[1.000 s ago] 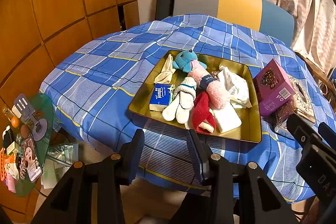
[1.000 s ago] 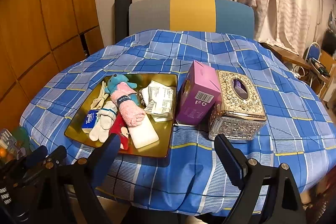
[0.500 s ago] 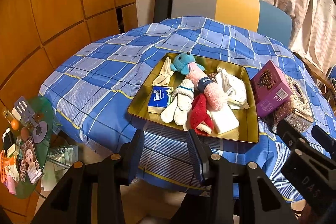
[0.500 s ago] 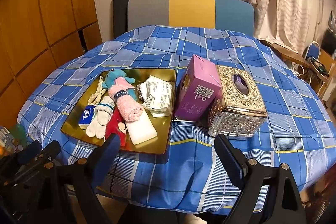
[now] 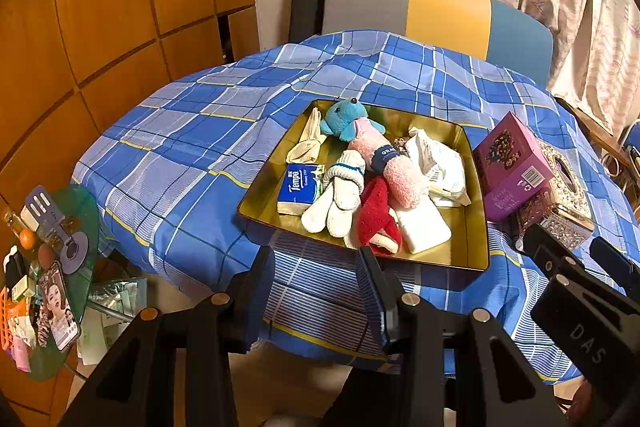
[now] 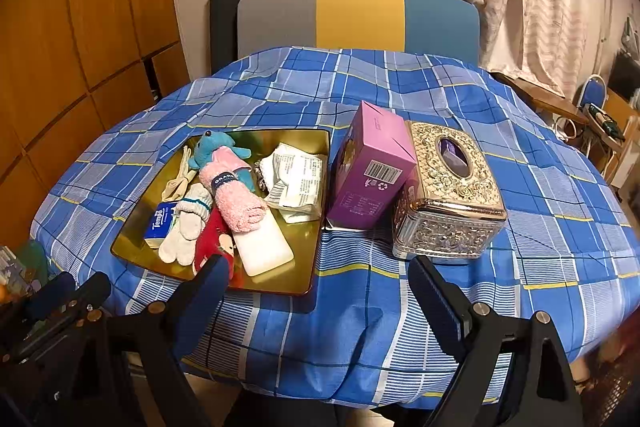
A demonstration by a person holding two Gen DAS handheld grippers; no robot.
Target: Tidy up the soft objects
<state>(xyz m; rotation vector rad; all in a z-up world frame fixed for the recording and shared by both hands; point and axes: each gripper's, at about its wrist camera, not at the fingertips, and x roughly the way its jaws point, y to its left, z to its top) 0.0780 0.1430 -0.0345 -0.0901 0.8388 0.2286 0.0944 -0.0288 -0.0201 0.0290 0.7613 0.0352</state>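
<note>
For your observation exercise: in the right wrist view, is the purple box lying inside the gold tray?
No. The purple box stands on the tablecloth beside the gold tray, leaning against the ornate tissue box.

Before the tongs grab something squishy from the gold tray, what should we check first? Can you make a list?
1. Left tongs empty, jaws apart: ok.
2. Right tongs empty, jaws wide: ok.
3. Gold tray sits flat on the tablecloth: ok.
4. Pink sock roll on top of the pile, free to lift: ok.
5. Purple box upright: not ok, it leans against the tissue box.
6. Where sorted things should go: cannot tell.
</note>
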